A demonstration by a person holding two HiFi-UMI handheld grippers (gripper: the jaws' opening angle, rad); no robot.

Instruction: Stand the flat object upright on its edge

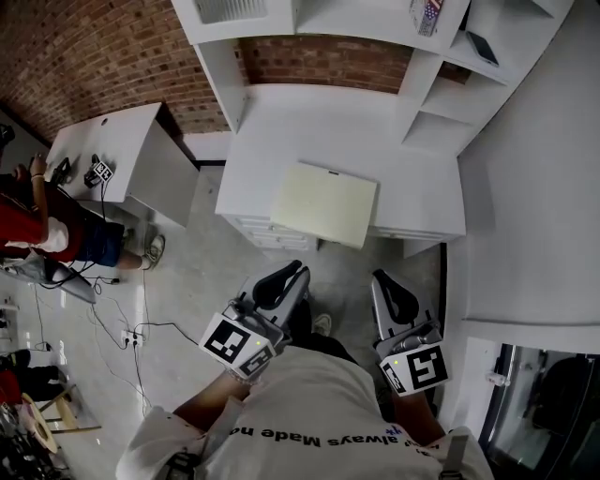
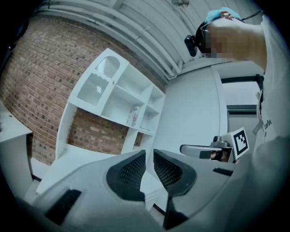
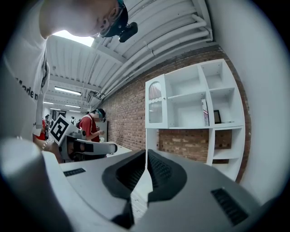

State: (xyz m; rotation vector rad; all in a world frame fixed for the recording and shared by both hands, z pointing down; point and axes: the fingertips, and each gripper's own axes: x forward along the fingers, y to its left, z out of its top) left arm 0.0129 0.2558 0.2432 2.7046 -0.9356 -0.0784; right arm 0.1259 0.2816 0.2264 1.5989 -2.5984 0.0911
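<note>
A pale yellow flat board lies flat on the white desk, at its front edge. Both grippers hang close to my body, short of the desk and over the floor. My left gripper points toward the board's near left corner; in the left gripper view its jaws stand nearly together with nothing between them. My right gripper sits below the board's near right corner; in the right gripper view its jaws are pressed together and empty. The board shows in neither gripper view.
A white shelf unit stands on the desk against the brick wall. A second white table with small devices is at the left, a person in red beside it. Cables and a power strip lie on the floor. A white wall closes the right.
</note>
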